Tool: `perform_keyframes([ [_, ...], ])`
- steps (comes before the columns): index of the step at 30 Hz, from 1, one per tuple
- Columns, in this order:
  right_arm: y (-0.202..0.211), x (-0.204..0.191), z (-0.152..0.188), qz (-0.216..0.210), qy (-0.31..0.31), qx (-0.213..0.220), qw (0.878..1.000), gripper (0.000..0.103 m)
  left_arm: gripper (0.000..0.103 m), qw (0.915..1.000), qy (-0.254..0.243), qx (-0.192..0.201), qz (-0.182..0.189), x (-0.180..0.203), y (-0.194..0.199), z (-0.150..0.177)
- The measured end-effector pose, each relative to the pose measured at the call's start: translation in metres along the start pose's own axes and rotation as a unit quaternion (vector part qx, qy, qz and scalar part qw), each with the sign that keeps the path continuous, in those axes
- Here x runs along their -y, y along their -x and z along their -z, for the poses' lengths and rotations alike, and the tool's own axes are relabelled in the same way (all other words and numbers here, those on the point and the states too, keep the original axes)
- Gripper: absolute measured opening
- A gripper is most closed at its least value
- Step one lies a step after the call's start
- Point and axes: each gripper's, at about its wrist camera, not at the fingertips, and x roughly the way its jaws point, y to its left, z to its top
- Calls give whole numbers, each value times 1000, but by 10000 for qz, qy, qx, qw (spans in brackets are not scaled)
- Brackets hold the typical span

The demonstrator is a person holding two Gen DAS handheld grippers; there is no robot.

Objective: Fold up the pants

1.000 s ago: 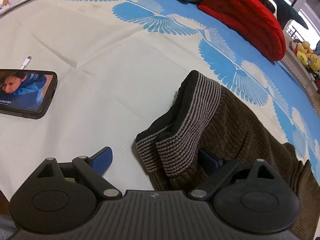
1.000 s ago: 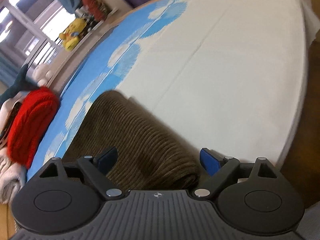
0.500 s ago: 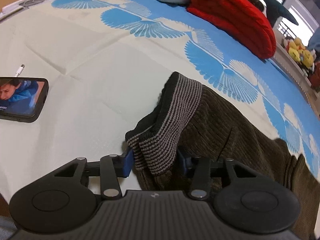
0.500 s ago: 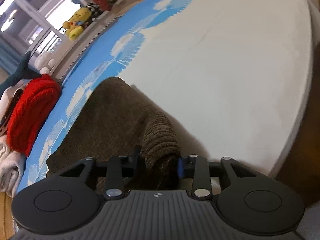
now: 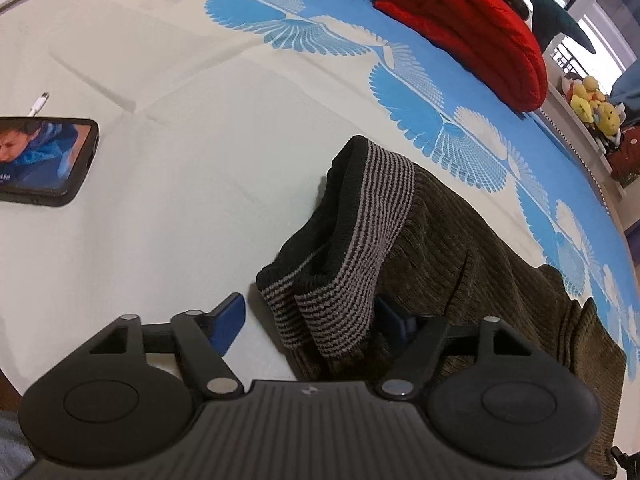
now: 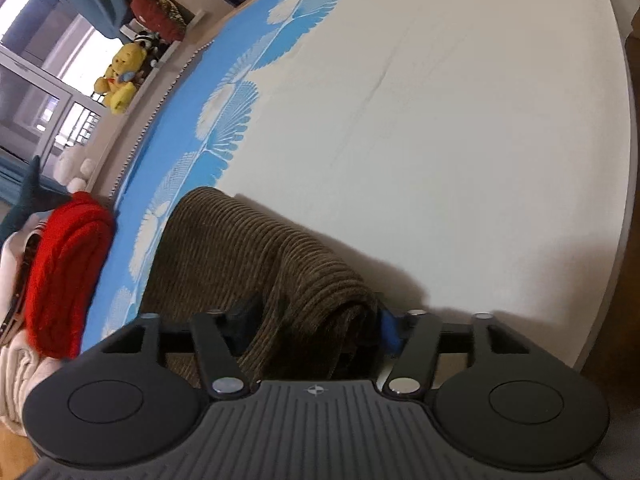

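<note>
We see the ribbed brown corduroy pants (image 5: 460, 248) bunched on the bed (image 5: 200, 160), their striped knit waistband (image 5: 372, 216) right of the phone (image 5: 40, 160). Both the left gripper (image 5: 308, 316) and right gripper (image 6: 316, 320) have just been opening, fingers apart, cloth loose between them.

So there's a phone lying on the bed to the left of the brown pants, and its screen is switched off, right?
Not quite. The phone does lie on the bed left of the brown pants, but its screen is on, showing a picture. The left wrist view shows it.
</note>
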Motion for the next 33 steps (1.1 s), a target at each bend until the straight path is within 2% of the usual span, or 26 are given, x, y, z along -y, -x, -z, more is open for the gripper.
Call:
perform_keyframes([
  [5,4,-2,11,78,196,56,9998,63,83,10000,55,24,-22,-1,-5,-6],
  [6,6,-3,13,99,205,70,9997,63,78,10000,33,41,-29,0,-5,-5],
  [7,7,-4,15,130,230,93,9996,63,64,10000,-27,61,16,2,-5,-4],
  [9,5,-9,19,231,349,162,9990,65,63,9997,-189,142,11,9,-3,-1],
  [11,0,-15,20,242,480,187,9984,72,61,9995,-270,164,-38,12,-2,0],
  [12,-4,-19,19,265,599,174,9977,70,59,9996,-253,133,-21,12,-2,-1],
  [13,-5,-22,18,334,716,178,9967,40,57,9997,-239,103,10,11,-1,-3],
  [14,-7,-22,17,337,740,184,9965,31,56,9996,-253,95,44,11,1,-5],
  [16,-3,-15,9,-3,307,82,9995,27,53,9991,-388,148,64,16,5,-3],
  [19,9,-20,-2,-330,369,212,9985,26,54,9983,-546,43,206,25,4,4],
  [22,8,-21,-16,-101,377,418,9984,26,54,9974,-503,-155,497,30,-2,7],
  [24,1,-15,-25,159,247,430,9986,26,55,9975,-454,-202,512,29,-6,7],
  [28,-8,-16,-22,437,446,368,9974,26,59,9966,-130,-410,699,16,-10,1],
  [33,-10,-22,-19,621,516,419,9959,26,59,9912,373,-705,1055,-1,-9,-9],
])
